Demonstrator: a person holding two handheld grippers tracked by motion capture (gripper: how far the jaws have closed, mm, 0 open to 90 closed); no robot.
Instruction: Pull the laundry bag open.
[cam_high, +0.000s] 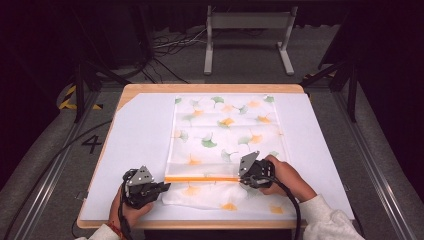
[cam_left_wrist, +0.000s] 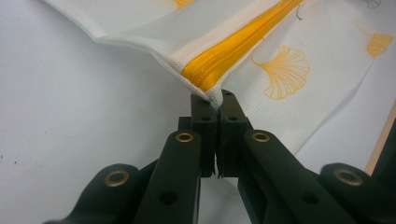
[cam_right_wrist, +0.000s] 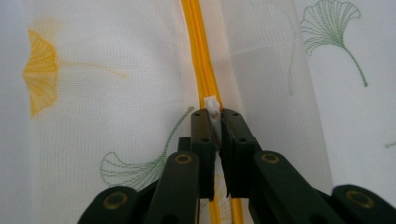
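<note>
One white mesh zipper bag (cam_high: 227, 135) printed with green and orange ginkgo leaves is laid flat on one white sheet (cam_high: 135, 145) covering a wooden table (cam_high: 210, 88). One orange zipper (cam_high: 200, 178) is run across the bag near its edge closest to the person, and places below are given relative to that zipper. Two grippers are seen, one per hand. The left gripper (cam_high: 162, 187) is held at the zipper's left end by the left hand (cam_high: 131, 207); in the left gripper view its two black jaws are closed on the bag's corner (cam_left_wrist: 211, 95) just where the orange zipper (cam_left_wrist: 233, 53) ends, and the white fabric is lifted off the sheet there. The right gripper (cam_high: 241, 176) is held at the zipper's right part by the right hand (cam_high: 285, 175); in the right gripper view its two jaws are pinched together on one small white zipper pull (cam_right_wrist: 212, 109), with the orange zipper (cam_right_wrist: 198, 51) running straight away from the jaws. Beyond the zipper most of the bag is spread toward the table's far edge; on the person's side of it a narrower strip of bag is left. One white metal stand (cam_high: 248, 37) and several cables (cam_high: 170, 45) are seen on the floor past the table's far edge. One floor marking "4" (cam_high: 92, 144) is seen off the table's left.
</note>
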